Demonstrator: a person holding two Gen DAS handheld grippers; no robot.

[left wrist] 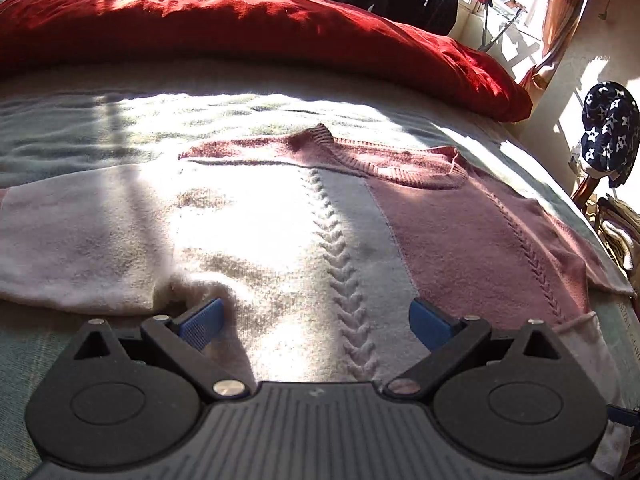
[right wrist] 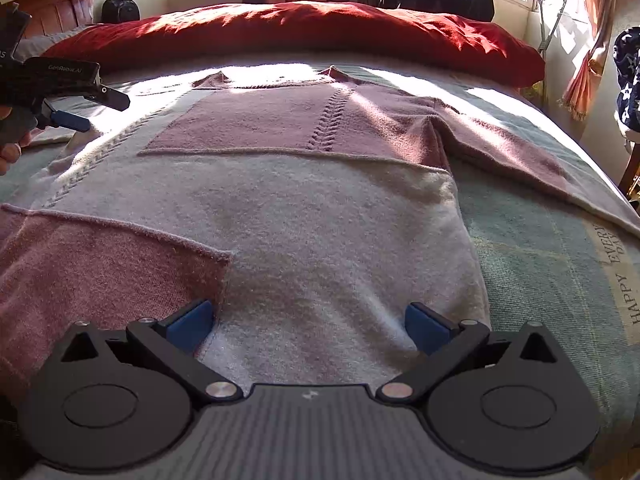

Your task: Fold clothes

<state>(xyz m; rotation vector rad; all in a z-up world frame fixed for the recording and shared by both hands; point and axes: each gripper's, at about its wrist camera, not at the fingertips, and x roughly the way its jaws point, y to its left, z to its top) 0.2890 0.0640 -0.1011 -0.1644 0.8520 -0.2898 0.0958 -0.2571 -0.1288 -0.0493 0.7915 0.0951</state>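
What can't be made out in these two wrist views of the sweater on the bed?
- Sweater hem: hidden behind each gripper body, both views.
- Sweater's left sleeve: cut off by the frame edge, left wrist view.
- Knit detail: washed out by sun glare, left wrist view.
- Left gripper: partly cut off at the edge, right wrist view.
- Bedspread lettering: cut off, right wrist view.

A sweater [right wrist: 280, 200] lies flat on the bed [right wrist: 540, 240], a duvet [right wrist: 300, 32] behind it.

bed [right wrist: 540, 240], pale green cover | pink-and-white sweater [right wrist: 320, 208] spread flat | red duvet [right wrist: 300, 32] behind
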